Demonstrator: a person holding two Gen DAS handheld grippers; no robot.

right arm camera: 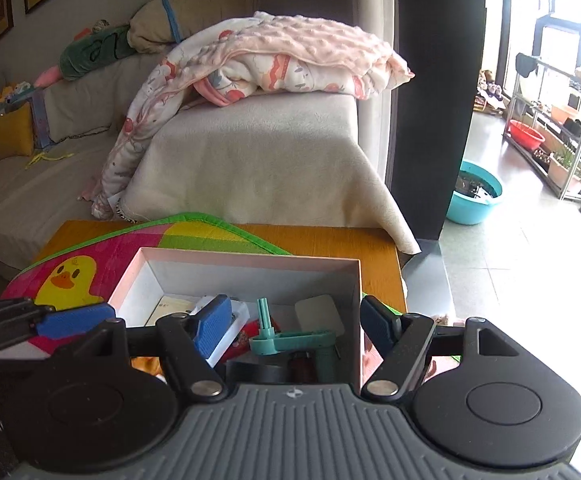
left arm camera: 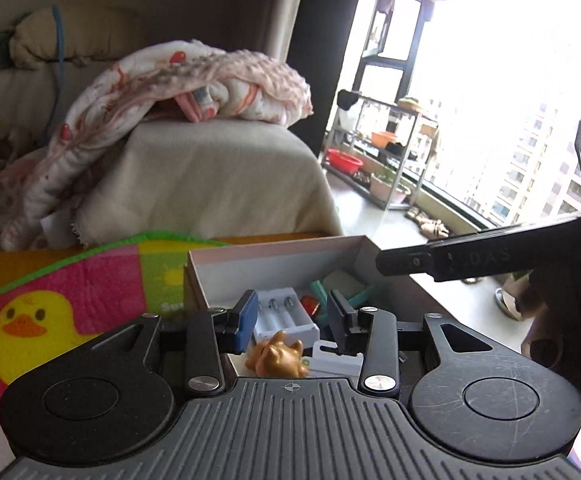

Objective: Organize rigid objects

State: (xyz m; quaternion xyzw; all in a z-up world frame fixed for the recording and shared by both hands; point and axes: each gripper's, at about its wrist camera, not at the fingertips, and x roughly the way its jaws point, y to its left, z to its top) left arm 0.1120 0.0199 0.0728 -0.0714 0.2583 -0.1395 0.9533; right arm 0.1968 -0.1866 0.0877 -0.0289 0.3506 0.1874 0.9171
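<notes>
1. Your left gripper points forward and somewhat downward over the near left part of the box. Its blue pads stand a moderate gap apart and press on nothing.
2. Your right gripper tilts down more steeply at the box's right side. Its jaws are wide: one pad is inside the box and the other, dark blue, is outside, so they straddle the right wall. You cannot tell whether either pad touches that wall.
3. Gold figurine: lies in the box's near corner, directly under your left gripper and apart from its pads. Just to its right lies a small white card.
4. White battery holder: lies flat, seen through the gap of the left pads, with its long axis and slots running away from you, angled slightly left.
5. Teal tool: lies inside the box between your right gripper's pads; its body runs left to right and its thin stem points away towards the far wall.
6. The box sits open-topped on a duck-print mat, which lies on an orange table.
7. Beyond the table is a covered sofa with a pink blanket heaped on top.
</notes>
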